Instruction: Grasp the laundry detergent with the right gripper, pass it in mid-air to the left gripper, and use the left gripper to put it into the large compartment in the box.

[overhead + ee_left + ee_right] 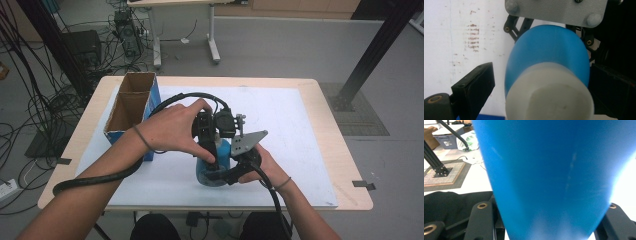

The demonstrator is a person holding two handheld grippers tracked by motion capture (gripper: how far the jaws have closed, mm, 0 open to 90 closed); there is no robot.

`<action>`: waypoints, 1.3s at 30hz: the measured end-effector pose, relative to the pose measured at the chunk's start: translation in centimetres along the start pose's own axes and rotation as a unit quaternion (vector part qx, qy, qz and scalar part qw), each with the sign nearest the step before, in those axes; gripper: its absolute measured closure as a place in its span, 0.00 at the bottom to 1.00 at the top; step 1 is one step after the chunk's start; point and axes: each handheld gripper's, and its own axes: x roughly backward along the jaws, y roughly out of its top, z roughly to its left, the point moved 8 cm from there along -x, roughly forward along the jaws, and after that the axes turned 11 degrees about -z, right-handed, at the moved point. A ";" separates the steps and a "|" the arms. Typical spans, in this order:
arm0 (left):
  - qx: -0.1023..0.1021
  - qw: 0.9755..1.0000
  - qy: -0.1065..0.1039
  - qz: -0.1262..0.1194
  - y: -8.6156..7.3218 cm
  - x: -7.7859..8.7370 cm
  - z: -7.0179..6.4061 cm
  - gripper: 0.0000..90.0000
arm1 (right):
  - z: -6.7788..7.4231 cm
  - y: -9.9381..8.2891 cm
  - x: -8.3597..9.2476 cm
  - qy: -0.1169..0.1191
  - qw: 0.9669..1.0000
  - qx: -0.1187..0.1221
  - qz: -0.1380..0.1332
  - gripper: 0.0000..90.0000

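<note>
Gripping a blue bottle (212, 167) near the middle of the tabletop's near half, the right gripper (220, 174) has its jaws closed on the bottle's body; in the right gripper view the blue wall (549, 177) sits tight between both black jaws. The bottle has a white cap (549, 97), seen close up in the left gripper view. The left gripper (212, 150) comes down from above, with the person's left hand (167, 130) over it. Its jaws stand wide on either side of the cap end. One jaw is clearly apart from it. The other is in shadow, so it is hard to say whether it touches. A white sheet (300, 130) covers most of the table (345, 165). An open cardboard box (132, 102) with blue sides stands toward the far left corner, well apart from the bottle.

The likely work is closing on the cap to twist it. Risks from here: the left jaws could close off-centre and skid off the smooth cap. A twist could also spin the whole bottle in the right grip, since its wall looks slick and tapered. A hard squeeze might buckle the soft body or tip the bottle toward the near edge.
</note>
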 end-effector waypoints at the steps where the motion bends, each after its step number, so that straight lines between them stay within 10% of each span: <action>1: 0.001 1.000 -0.002 0.001 0.0 0.0 0.0 0.08 | 0.0 0.0 0.0 0.000 1.000 0.001 0.001 0.47; 39: 0.000 1.000 0.001 0.003 0.3 0.1 0.0 0.12 | -0.1 0.1 -0.3 0.000 1.000 0.009 0.006 0.47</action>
